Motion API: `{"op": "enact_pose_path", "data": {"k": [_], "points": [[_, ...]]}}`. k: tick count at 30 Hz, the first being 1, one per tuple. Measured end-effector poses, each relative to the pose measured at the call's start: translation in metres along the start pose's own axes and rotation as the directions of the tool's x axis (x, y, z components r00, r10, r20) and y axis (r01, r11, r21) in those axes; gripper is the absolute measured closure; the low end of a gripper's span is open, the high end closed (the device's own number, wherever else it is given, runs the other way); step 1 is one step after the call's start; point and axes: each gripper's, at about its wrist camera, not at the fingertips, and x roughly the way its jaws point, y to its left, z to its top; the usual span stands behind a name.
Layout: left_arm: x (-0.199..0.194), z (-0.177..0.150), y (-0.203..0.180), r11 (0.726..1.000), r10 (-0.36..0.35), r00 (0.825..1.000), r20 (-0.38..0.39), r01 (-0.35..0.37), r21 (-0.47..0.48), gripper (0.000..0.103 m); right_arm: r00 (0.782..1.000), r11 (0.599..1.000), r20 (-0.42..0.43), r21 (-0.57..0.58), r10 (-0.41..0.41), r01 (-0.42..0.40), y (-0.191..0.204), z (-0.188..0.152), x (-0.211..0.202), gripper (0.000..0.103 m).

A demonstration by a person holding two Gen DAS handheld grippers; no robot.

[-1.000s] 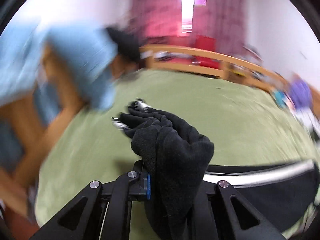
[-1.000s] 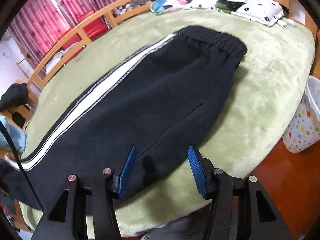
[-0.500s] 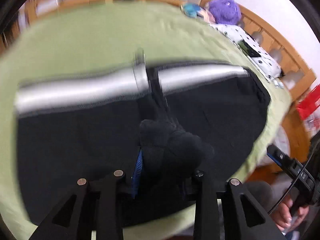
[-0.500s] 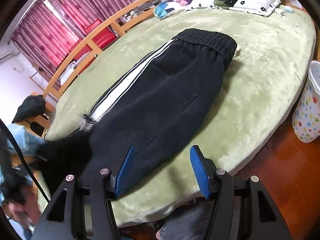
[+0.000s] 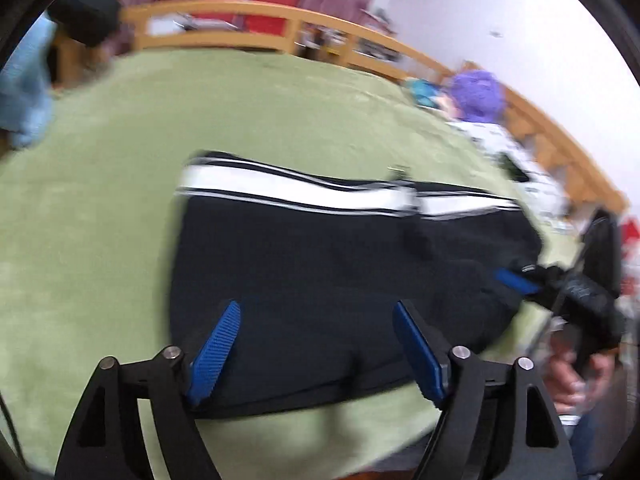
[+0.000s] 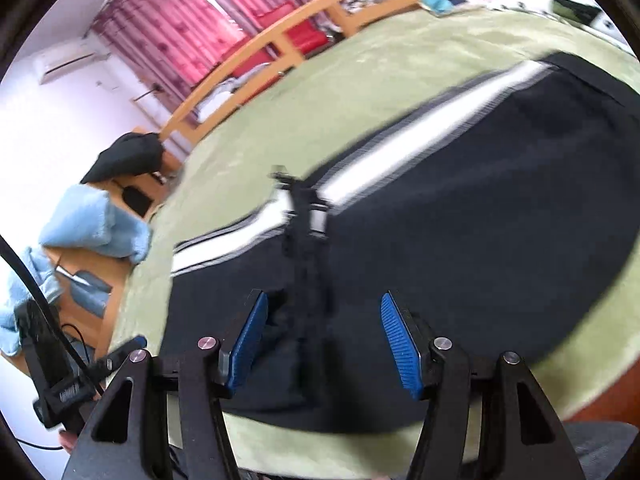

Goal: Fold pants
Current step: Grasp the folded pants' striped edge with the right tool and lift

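Green plush bedding [image 5: 120, 208] filled most of both views, edged by a curved wooden bed rail [image 5: 280, 20] with red striped curtains [image 6: 192, 28] behind it in the upper part of each frame. No brand or writing could be read; the frames were blurred.

Black folded pants with a white side stripe [image 5: 320, 264] lay flat across the middle of the bedding, doubled over, with the stripe along their far edge. The left gripper [image 5: 316, 344] hovered above the near edge of the pants at the bottom of its frame; its blue-padded jaws had just been opening and stood wide, with nothing clamped. The right gripper [image 6: 324, 344] hung over the same near edge, jaws moderately apart and just opening a little, pads pressing nothing.

At lower right of the left view, a hand [image 5: 576, 376] held the other gripper's handle. A light blue towel [image 6: 92, 220] and a black garment [image 6: 128, 156] sat at the left of the right view; a purple plush toy [image 5: 478, 96] lay upper right in the left view.
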Motion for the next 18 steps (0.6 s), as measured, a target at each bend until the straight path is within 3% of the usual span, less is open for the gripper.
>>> {"op": "enact_pose_path", "data": {"k": [2, 5, 6, 7, 9, 11, 13, 16, 18], "points": [[0.000, -0.003, 0.014, 0.998, 0.049, 0.999, 0.003, -0.049, -0.026, 0.024, 1.000, 1.000, -0.022, -0.025, -0.001, 0.000, 0.016, 0.000, 0.015, 0.041], [0.004, -0.009, 0.041, 0.994, 0.065, 0.997, -0.030, -0.068, -0.091, 0.024, 0.997, 0.998, -0.073, -0.070, -0.001, -0.004, 0.038, -0.006, 0.035, 0.045], [0.004, -0.013, 0.052, 0.991, 0.069, 0.997, -0.038, -0.072, -0.112, 0.024, 0.997, 0.994, -0.081, -0.112, -0.015, 0.006, 0.044, -0.012, 0.036, 0.070], [0.005, -0.015, 0.058, 0.990, 0.068, 0.997, -0.045, -0.073, -0.124, 0.024, 0.993, 0.971, -0.055, -0.220, -0.104, 0.090, 0.060, -0.019, 0.037, 0.083], [0.009, -0.019, 0.064, 0.988, 0.063, 0.997, -0.052, -0.070, -0.138, 0.024, 0.988, 0.938, 0.003, -0.313, -0.156, 0.149, 0.075, -0.027, 0.032, 0.087], [0.002, -0.024, 0.072, 0.986, 0.055, 0.998, -0.037, -0.061, -0.155, 0.024, 0.999, 0.958, -0.005, -0.285, -0.036, 0.033, 0.079, -0.026, 0.008, 0.087], [0.000, -0.025, 0.080, 0.982, 0.044, 0.999, -0.012, -0.046, -0.183, 0.025, 0.999, 0.965, -0.030, -0.263, 0.017, -0.025, 0.074, -0.027, -0.003, 0.087], [0.002, -0.023, 0.092, 0.974, 0.001, 1.000, 0.008, 0.001, -0.224, 0.025, 0.986, 0.958, -0.118, -0.276, -0.117, 0.081, 0.057, -0.043, 0.021, 0.085], [0.009, -0.021, 0.100, 0.970, -0.018, 1.000, -0.010, 0.015, -0.244, 0.026, 0.971, 0.968, -0.196, -0.232, -0.138, 0.091, 0.042, -0.051, 0.041, 0.082]]}}
